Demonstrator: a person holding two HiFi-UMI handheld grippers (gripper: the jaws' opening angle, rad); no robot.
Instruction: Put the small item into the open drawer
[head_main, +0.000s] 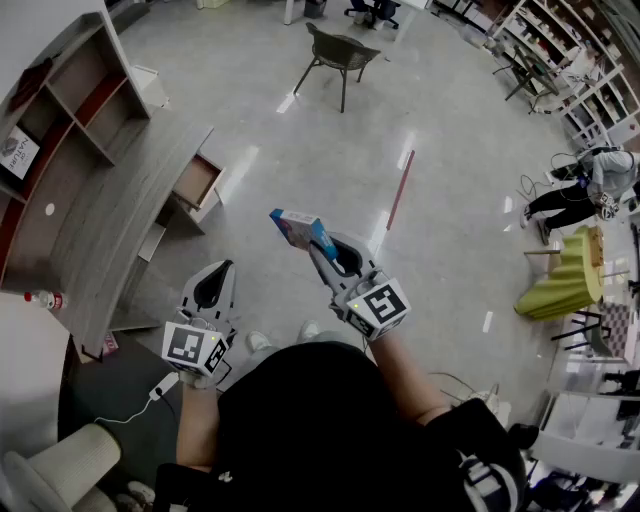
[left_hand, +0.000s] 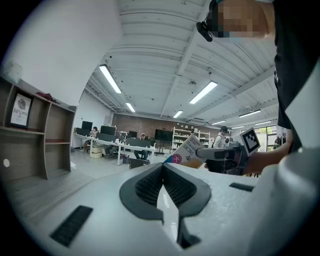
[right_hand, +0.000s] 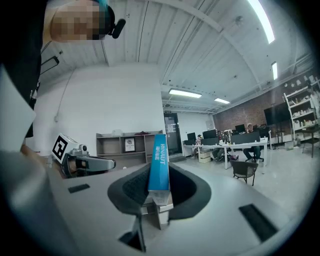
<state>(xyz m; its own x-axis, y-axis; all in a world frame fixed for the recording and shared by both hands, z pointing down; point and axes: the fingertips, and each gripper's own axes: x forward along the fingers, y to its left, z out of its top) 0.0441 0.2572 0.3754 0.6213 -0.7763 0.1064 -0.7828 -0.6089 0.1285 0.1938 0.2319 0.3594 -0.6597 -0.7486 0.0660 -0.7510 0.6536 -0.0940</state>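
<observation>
A small blue and white box (head_main: 297, 228) is clamped upright between the jaws of my right gripper (head_main: 322, 250), held in the air above the floor. In the right gripper view the box (right_hand: 159, 165) stands on end, and the right gripper (right_hand: 159, 192) pinches its lower part. My left gripper (head_main: 223, 270) hangs lower left with its jaws together and nothing in them. The open drawer (head_main: 196, 183) sticks out of the curved grey desk (head_main: 110, 215), up and left of both grippers. The left gripper view shows the left gripper (left_hand: 163, 167) shut, with the box (left_hand: 184, 150) beyond it.
A wooden shelf unit (head_main: 60, 110) stands behind the desk at far left. A dark chair (head_main: 340, 52) is on the open floor ahead. A green-draped table (head_main: 568, 275) and a bending person (head_main: 590, 185) are at the right. A bottle (head_main: 42, 298) sits at the desk's near end.
</observation>
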